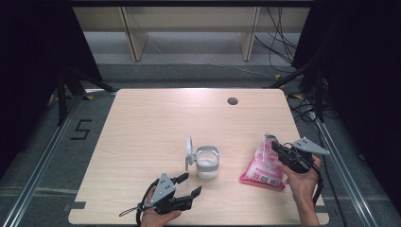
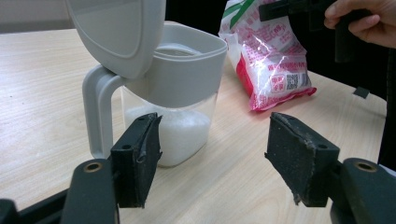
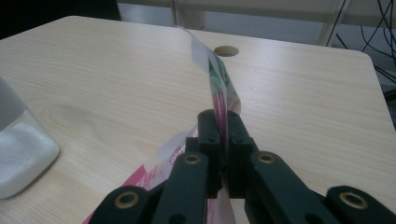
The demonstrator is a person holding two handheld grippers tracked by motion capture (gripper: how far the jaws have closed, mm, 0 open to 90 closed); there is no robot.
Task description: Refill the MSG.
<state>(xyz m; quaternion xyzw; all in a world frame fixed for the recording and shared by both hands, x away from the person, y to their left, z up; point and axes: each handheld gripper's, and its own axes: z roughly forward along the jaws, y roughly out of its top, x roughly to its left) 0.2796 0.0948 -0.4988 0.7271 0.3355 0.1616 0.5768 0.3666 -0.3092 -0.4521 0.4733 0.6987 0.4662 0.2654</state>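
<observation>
Bag pinched, jar open.
The right gripper [image 1: 279,150] pinched the bag [image 1: 263,166]; the left gripper [image 1: 188,185] stood spread near the jar [image 1: 207,162]. A tipped bag might spill sugar.

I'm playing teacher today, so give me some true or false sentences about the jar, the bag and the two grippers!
1. The right gripper is shut on the bag. True.
2. The jar has its lid shut. False: the lid is flipped open.
3. The left gripper is open and holds nothing. True.
4. The jar is empty. False: white grains fill its bottom.
5. The bag is blue. False: it is pink and white with green at the top.
</observation>
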